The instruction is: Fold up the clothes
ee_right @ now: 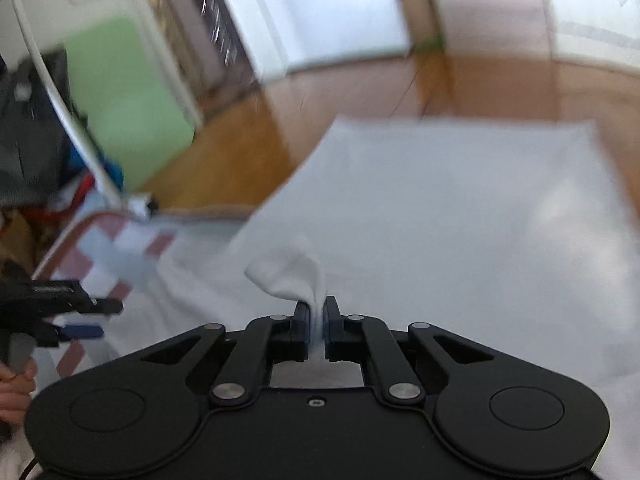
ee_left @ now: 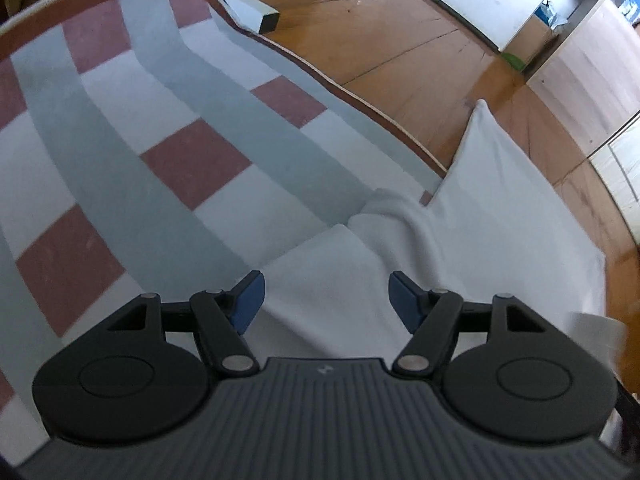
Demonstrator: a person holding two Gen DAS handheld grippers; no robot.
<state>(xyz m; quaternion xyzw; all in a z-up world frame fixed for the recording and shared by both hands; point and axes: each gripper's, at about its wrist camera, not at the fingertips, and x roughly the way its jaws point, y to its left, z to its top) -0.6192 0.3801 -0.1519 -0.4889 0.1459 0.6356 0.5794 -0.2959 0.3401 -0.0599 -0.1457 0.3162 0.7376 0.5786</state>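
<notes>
Fingers of your right gripper (ee_right: pixel 317 316) pinch a bunched corner of the white garment (ee_right: pixel 440 216); your left gripper (ee_left: pixel 326 300) gapes wide, holding nothing, above its near edge on the checked rug (ee_left: pixel 120 128). Risk: thin pinch slips, corner drops, fold skews

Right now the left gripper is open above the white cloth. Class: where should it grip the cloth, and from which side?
Probably the raised fold in the white cloth, just ahead of the left gripper. Come straight forward and down, jaws straddling it; flat cloth elsewhere offers nothing to pinch.
</notes>
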